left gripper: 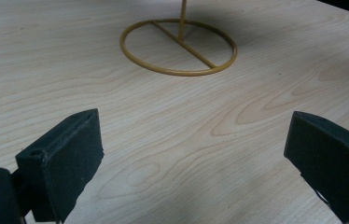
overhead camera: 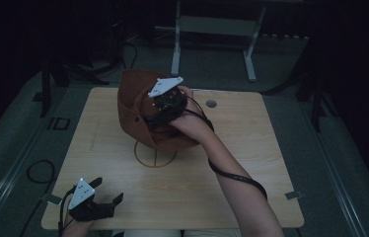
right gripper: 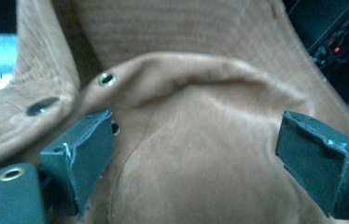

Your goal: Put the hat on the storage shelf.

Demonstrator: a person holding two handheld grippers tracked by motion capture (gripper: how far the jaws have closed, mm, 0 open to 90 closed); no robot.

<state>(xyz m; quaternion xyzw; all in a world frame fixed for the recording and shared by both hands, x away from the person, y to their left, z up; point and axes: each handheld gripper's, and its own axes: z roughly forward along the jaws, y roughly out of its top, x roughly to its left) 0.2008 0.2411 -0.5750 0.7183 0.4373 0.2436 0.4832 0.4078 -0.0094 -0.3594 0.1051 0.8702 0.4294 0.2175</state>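
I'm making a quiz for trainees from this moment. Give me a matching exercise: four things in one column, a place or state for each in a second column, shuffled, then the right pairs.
Things:
1. brown hat
2. yellow wire stand
3. left gripper
4. right gripper

Places or states:
A. ring base lies flat on the wooden table
B. sits atop the stand, brim curled up
C. jaws open against the hat's crown
D. jaws open, low at the table's near left corner

Pairs: 1-B, 2-A, 3-D, 4-C
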